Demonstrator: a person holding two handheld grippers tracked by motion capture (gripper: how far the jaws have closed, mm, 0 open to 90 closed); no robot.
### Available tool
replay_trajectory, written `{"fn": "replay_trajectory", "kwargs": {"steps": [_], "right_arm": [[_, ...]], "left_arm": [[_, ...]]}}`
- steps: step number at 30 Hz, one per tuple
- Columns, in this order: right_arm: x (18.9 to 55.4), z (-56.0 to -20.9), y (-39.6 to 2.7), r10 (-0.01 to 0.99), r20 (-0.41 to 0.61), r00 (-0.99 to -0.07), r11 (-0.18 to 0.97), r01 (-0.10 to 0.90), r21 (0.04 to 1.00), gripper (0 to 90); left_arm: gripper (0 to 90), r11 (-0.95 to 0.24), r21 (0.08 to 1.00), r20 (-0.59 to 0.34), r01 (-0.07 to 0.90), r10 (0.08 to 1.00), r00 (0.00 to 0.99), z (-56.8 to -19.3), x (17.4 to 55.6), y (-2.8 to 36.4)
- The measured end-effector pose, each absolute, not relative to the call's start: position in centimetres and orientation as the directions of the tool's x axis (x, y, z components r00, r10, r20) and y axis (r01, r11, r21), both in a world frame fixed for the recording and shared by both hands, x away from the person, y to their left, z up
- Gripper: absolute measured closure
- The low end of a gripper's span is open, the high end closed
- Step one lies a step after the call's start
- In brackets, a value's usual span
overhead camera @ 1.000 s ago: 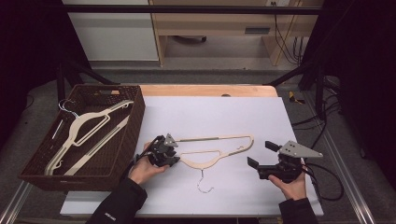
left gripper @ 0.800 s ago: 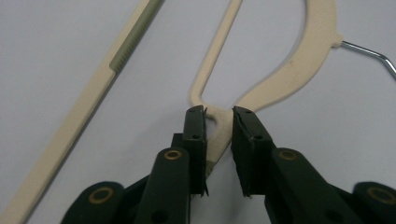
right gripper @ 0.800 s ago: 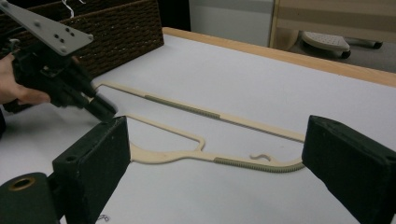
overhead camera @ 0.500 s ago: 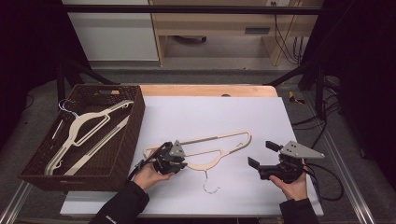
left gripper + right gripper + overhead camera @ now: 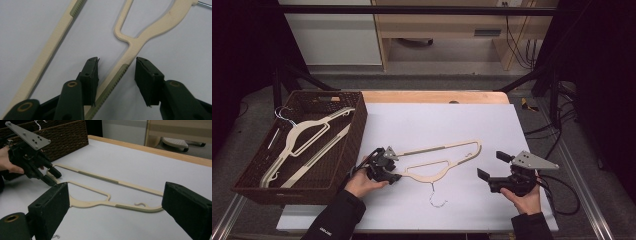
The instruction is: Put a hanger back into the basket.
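A cream plastic hanger (image 5: 442,162) with a wire hook lies flat on the white table sheet (image 5: 437,120). My left gripper (image 5: 396,170) sits at its left end. In the left gripper view the hanger's arm (image 5: 150,27) runs between the jaws of this gripper (image 5: 116,60). The jaws have just been opening; the right pad stands clear of the arm and the left one is close beside it. My right gripper (image 5: 492,166) hovers open to the right of the hanger, nothing in it. The right gripper view looks past its wide jaws (image 5: 116,188) at the hanger (image 5: 100,178) and the left gripper (image 5: 51,176).
A dark wicker basket (image 5: 349,145) stands at the table's left edge and holds two more cream hangers (image 5: 302,135). A wooden strip (image 5: 437,96) borders the far side of the sheet. Cables trail off the right edge.
The left gripper nudged the hanger, shifting its hook a little to the right, then parted its jaws off the arm and drew back left. The right gripper has stayed put.
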State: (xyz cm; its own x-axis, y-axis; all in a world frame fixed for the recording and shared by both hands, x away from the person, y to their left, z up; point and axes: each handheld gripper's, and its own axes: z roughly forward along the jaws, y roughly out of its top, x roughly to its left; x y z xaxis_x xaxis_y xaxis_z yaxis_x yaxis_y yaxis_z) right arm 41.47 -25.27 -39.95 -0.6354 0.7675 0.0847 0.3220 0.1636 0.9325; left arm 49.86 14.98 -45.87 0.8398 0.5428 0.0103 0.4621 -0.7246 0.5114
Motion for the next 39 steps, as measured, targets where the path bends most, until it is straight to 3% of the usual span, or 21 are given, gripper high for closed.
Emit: {"fn": "replay_trajectory", "kwargs": {"steps": [4,10,18,20,22,26,31,39], "right_arm": [[41.5,-40.0,-25.2,0.765,0.08,-0.639,0.169,0.319,0.933,7.9],[41.5,-40.0,-25.2,0.766,0.081,-0.637,0.168,0.32,0.932,7.9],[41.5,-40.0,-25.2,0.768,0.082,-0.636,0.166,0.321,0.932,7.9],[41.5,-40.0,-25.2,0.767,0.081,-0.637,0.168,0.321,0.932,7.9],[41.5,-40.0,-25.3,0.766,0.082,-0.638,0.168,0.321,0.932,7.9],[41.4,-40.0,-25.3,0.764,0.08,-0.64,0.17,0.319,0.932,7.9],[41.4,-40.0,-25.2,0.766,0.083,-0.637,0.166,0.322,0.932,7.9],[41.5,-40.0,-25.3,0.766,0.081,-0.638,0.17,0.322,0.931,7.9]], "left_arm": [[68.1,-0.742,0.499,0.034,0.447,0.533,0.846,-45.7,49.3,14.5],[73.4,-0.78,0.488,0.054,0.392,0.476,0.878,-45.6,48.2,13.8],[76.0,-0.814,0.482,0.082,0.325,0.411,0.908,-45.5,46.8,13.0],[74.4,-0.813,0.479,0.073,0.332,0.413,0.908,-45.5,46.9,13.2],[66.6,-0.813,0.473,0.068,0.339,0.417,0.906,-45.4,47.0,13.6],[65.9,-0.803,0.471,0.026,0.366,0.427,0.904,-45.5,47.2,14.0],[73.4,-0.802,0.471,0.02,0.367,0.426,0.905,-45.5,47.3,14.0],[76.5,-0.812,0.483,0.04,0.327,0.393,0.919,-45.5,46.1,13.0]]}}
